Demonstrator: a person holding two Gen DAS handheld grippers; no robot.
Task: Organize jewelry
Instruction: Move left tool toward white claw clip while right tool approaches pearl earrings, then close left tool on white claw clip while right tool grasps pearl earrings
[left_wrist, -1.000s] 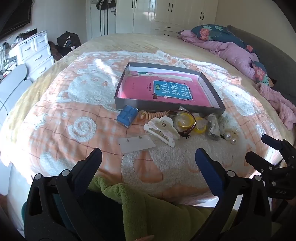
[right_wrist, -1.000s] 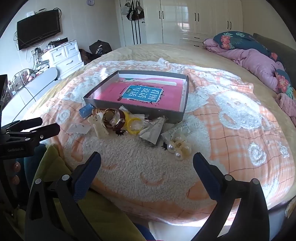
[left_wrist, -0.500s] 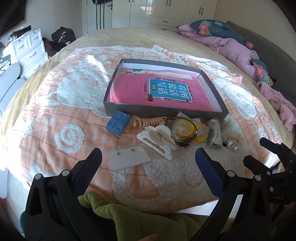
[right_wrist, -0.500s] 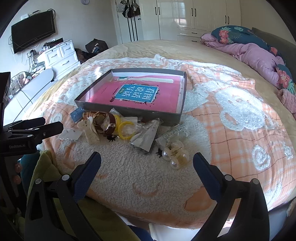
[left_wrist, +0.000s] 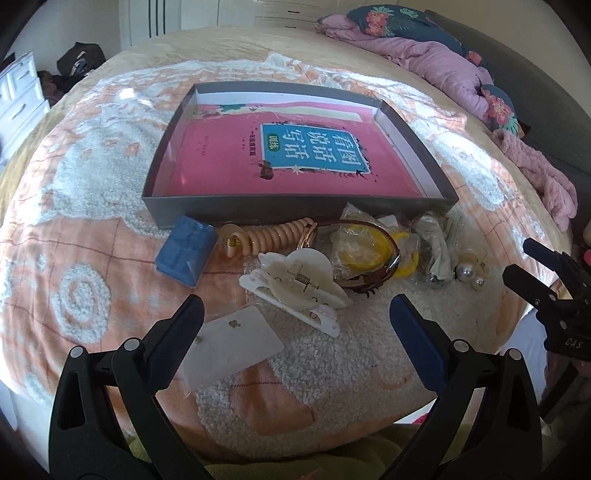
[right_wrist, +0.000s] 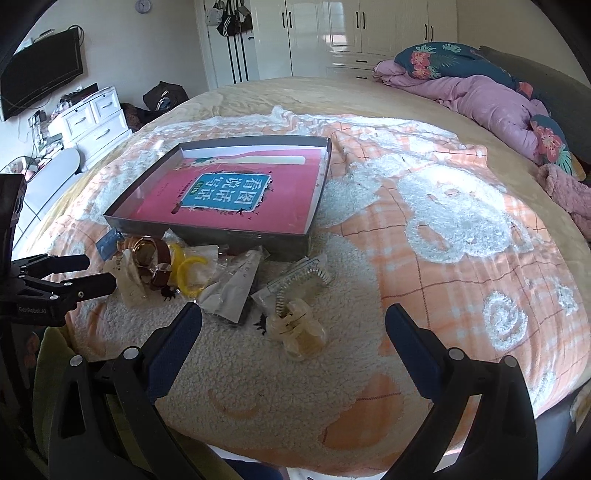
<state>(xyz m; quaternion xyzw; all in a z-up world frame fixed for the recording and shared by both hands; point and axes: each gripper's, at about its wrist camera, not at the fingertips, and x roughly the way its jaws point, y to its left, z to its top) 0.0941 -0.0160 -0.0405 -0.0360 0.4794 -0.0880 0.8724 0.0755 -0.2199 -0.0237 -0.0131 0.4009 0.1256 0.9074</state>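
Both tools have come forward over the bed since a second ago. The left tool (left_wrist: 295, 332) and right tool (right_wrist: 293, 332) gape wide, holding nothing. The cream plastic claw hair clip (left_wrist: 295, 284) lies just before the shallow grey cardboard tray (left_wrist: 295, 212), long axis running left-far to right-near. Its smooth shell could slip; neighbouring packets may snag.
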